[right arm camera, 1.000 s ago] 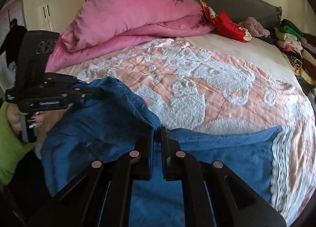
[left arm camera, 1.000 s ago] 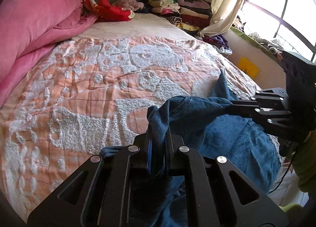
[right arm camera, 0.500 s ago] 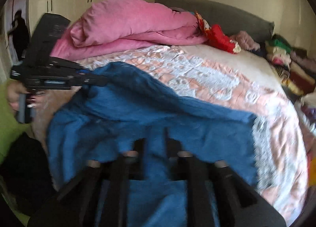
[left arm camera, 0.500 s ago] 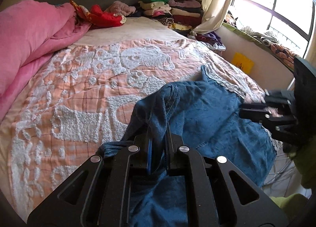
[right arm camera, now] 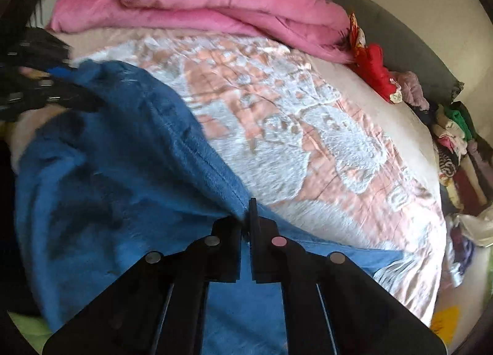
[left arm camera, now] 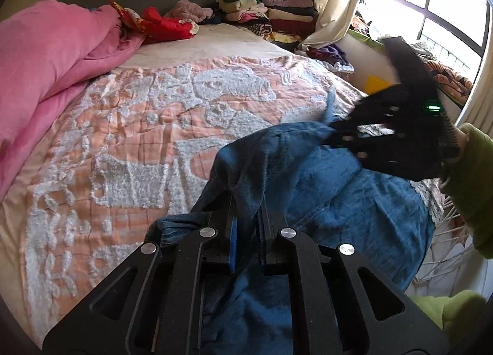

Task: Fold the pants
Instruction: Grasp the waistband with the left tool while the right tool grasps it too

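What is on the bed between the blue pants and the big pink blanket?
Nothing lies there: only the bare peach-and-white bedspread stretches from the blue pants to the pink blanket. The left wrist view shows it best.

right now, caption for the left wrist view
Both grippers, left and right, pinch blue pants over the bed.

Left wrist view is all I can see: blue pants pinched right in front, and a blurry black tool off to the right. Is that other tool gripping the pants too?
Observer: Yes. In its own view the right gripper has its fingers shut on a stitched seam of the pants.
Operator: Where does that seam go from there?
Observer: It rises as a ridge, up and to the left across that view, toward the left gripper, which shows there only as a dark blur at the left edge.
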Demonstrator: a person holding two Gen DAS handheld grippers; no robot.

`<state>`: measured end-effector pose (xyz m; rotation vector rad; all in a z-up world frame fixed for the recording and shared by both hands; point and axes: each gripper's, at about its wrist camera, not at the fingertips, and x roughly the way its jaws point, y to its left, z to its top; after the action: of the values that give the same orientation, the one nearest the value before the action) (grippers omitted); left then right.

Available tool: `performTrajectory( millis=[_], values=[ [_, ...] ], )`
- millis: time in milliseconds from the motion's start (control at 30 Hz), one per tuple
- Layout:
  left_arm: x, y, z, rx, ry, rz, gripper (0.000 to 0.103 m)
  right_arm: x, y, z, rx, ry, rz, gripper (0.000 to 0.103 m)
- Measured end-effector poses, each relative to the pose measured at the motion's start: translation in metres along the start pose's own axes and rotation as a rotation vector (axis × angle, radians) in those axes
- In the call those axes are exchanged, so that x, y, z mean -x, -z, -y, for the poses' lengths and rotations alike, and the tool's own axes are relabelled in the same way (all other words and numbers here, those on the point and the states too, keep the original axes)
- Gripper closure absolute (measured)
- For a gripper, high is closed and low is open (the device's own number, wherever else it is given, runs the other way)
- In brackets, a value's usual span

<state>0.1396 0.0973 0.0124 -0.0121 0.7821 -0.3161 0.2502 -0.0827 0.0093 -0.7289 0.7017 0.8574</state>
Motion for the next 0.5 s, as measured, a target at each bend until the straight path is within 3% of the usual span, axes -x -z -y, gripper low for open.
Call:
performTrajectory(
  millis=[267,500],
  values=[
    [0.018,0.028,0.002,-0.047,0.015,-0.012,0.091,0.087,0.040,-0.046,-0.094,-0.075,0.099,0.100],
    [0.044,0.065,0.010,-0.078,-0.015,-0.032,0.091,0.103,0.075,-0.103,-0.132,-0.151,0.043,0.100]
  ],
)
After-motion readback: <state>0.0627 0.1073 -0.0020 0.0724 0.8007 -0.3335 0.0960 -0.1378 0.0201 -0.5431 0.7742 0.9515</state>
